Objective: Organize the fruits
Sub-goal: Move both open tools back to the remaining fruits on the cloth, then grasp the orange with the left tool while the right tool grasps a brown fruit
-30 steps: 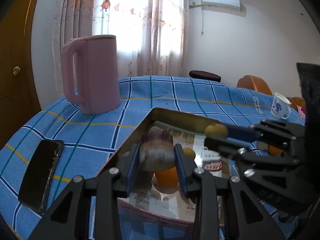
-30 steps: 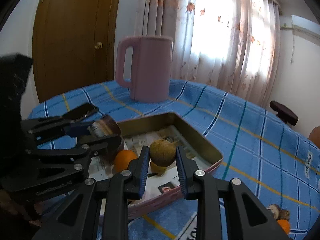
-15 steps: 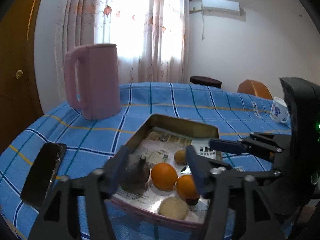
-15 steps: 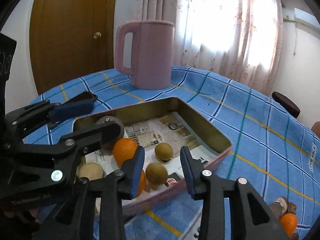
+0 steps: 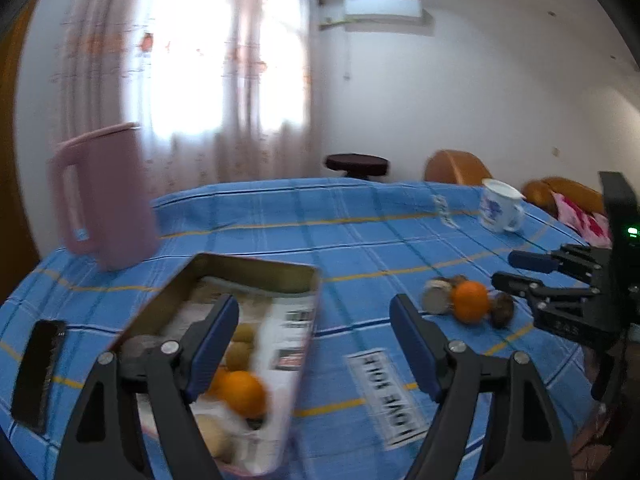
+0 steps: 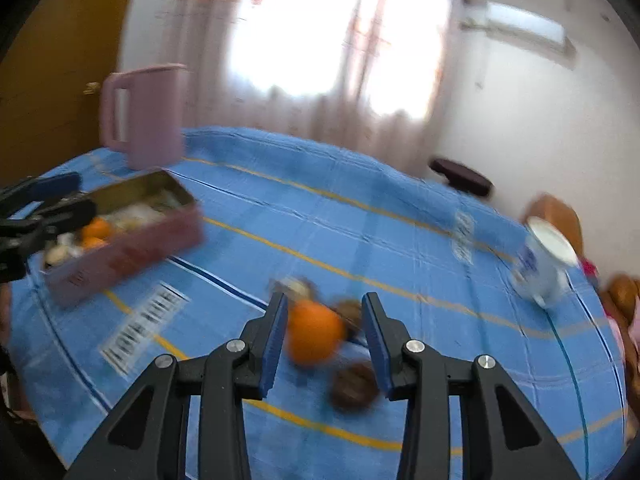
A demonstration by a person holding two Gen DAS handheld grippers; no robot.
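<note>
1. Fruits outstanding: an orange and several blurred brown fruits lie loose on the desk, well apart from the tin tray, on the white-mug side of it.
2. Tin tray holds oranges and other fruit already; a pink jug stands just beyond it.
3. Right gripper: jaws spread, grasping nothing. The orange sits directly ahead, between its fingers, apparently not yet touched; blur prevents certainty. One brown fruit lies just beside the orange, nearer the camera.
4. Left gripper: jaws released wide, empty, positioned beside the tray's near edge, well apart from the orange.
5. Judgement: the right gripper is clearly the nearer one; the orange is round, so approach axis matters little, but neighbouring brown fruits risk being nudged on closing.
</note>
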